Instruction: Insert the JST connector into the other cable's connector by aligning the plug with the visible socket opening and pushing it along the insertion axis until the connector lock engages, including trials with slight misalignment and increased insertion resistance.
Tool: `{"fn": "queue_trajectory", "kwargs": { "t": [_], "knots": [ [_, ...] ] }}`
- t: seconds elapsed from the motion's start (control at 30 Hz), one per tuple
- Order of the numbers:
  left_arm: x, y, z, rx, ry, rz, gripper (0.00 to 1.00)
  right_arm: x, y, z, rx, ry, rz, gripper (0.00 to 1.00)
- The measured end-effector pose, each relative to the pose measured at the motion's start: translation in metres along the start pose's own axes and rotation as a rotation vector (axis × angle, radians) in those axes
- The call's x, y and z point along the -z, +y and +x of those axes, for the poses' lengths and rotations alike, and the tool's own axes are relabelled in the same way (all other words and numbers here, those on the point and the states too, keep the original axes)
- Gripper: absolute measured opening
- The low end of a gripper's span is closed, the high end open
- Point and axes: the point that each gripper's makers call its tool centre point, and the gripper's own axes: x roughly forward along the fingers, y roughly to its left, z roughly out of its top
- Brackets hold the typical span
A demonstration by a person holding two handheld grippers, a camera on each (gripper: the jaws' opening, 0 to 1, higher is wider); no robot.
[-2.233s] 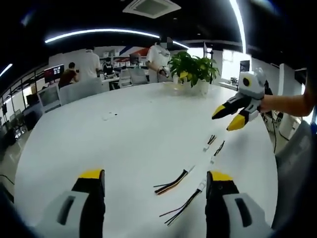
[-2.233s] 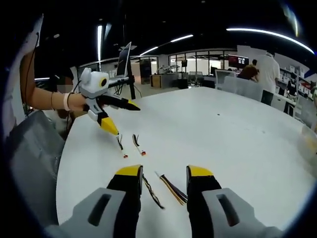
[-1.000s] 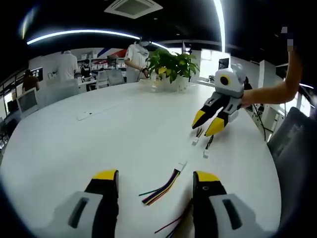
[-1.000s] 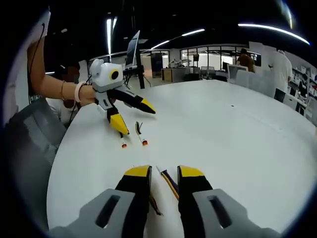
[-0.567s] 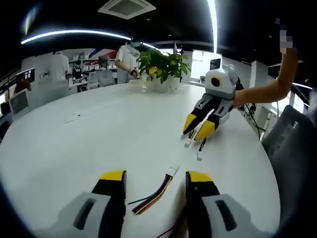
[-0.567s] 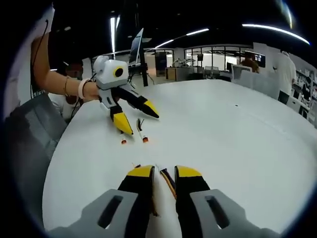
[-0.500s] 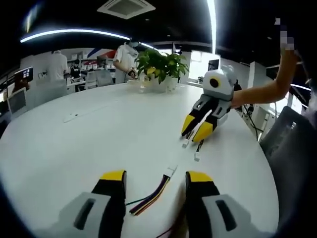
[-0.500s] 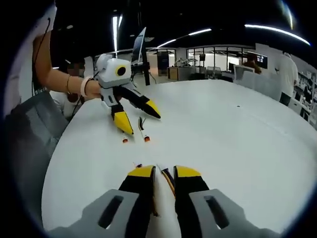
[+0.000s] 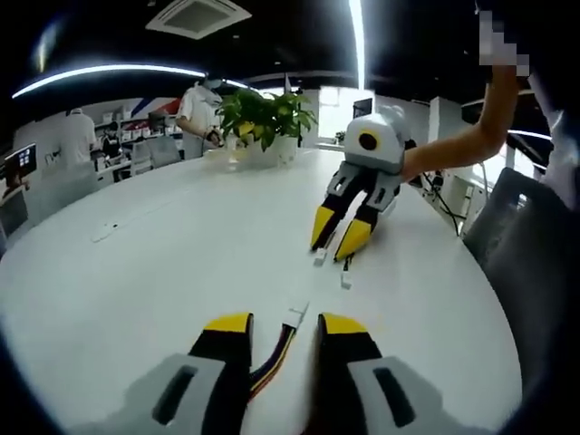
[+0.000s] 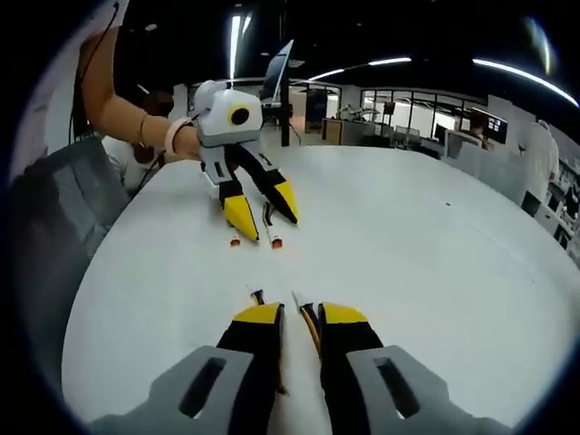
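Observation:
In the left gripper view my left gripper (image 9: 283, 324) stands low over the white table (image 9: 136, 263), jaws a narrow gap apart. A multicoloured ribbon cable (image 9: 275, 355) lies in that gap, its white connector (image 9: 296, 315) just past the tips. Farther off, my right gripper (image 9: 338, 234) points down at two short cables, whose connectors (image 9: 319, 259) (image 9: 345, 282) lie just past its tips. In the right gripper view the right gripper (image 10: 301, 315) is nearly shut, a thin cable (image 10: 296, 297) running between its jaws and table showing beside it. The left gripper (image 10: 265, 216) stands open over two red-tipped connectors (image 10: 276, 243).
A potted plant (image 9: 263, 113) stands at the table's far side. A grey chair (image 9: 517, 245) (image 10: 54, 217) sits at the table edge beside the person's arm (image 9: 453, 149). A second cable end (image 10: 256, 294) lies left of the right gripper's jaws. People work at desks behind.
My left jaws have narrowed around the ribbon cable. The right jaws narrowed a second ago and have kept the same gap since. Each gripper now looms closer in the other's view.

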Motion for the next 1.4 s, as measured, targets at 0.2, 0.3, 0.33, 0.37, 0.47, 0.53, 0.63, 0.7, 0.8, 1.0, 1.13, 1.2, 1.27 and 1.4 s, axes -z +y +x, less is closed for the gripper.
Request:
{"fn": "queue_trajectory", "kwargs": {
  "t": [0.2,0.3,0.33,0.37,0.47,0.53,0.63,0.7,0.8,1.0,1.13,1.2,1.27,1.4],
  "knots": [
    [0.005,-0.002,0.001,0.015,0.032,-0.001,0.13,0.002,-0.002,0.0,0.004,0.003,0.001,0.12],
    [0.005,-0.003,0.0,0.022,0.028,0.009,0.13,0.002,-0.002,0.0,0.004,0.002,0.005,0.12],
    [0.005,-0.003,0.0,0.022,0.029,0.016,0.11,0.002,-0.001,0.001,0.001,0.001,0.003,0.11],
    [0.004,-0.003,0.0,0.023,0.026,0.036,0.1,0.002,-0.001,0.001,-0.001,0.001,0.004,0.11],
    [0.004,-0.005,0.0,0.032,0.026,0.038,0.09,0.002,-0.001,0.002,-0.002,-0.002,0.005,0.09],
    [0.004,-0.005,0.0,0.038,0.024,0.051,0.08,0.002,0.0,0.003,-0.005,-0.004,0.001,0.07],
    [0.004,-0.006,0.0,0.05,0.021,0.091,0.04,0.002,0.0,0.003,-0.008,-0.004,-0.005,0.06],
    [0.003,-0.007,0.001,0.055,0.021,0.111,0.02,0.002,-0.001,0.004,-0.008,-0.006,-0.006,0.05],
    [0.002,-0.006,0.002,0.058,0.017,0.131,0.01,0.002,-0.001,0.004,-0.008,-0.007,-0.003,0.05],
    [0.002,-0.006,0.002,0.066,0.017,0.156,0.0,0.0,0.0,0.006,-0.005,-0.008,-0.019,0.05],
    [0.002,-0.006,0.002,0.067,0.02,0.167,0.0,-0.002,0.002,0.008,-0.008,-0.002,-0.034,0.05],
    [0.002,-0.006,0.003,0.066,0.022,0.168,0.0,-0.004,0.003,0.01,-0.01,-0.006,-0.032,0.05],
    [0.002,-0.006,0.003,0.064,0.022,0.164,0.0,-0.006,0.004,0.011,-0.012,-0.011,-0.035,0.05],
    [0.001,-0.007,0.004,0.069,0.024,0.175,0.0,-0.012,0.009,0.015,-0.023,-0.018,-0.049,0.05]
  ]
}}
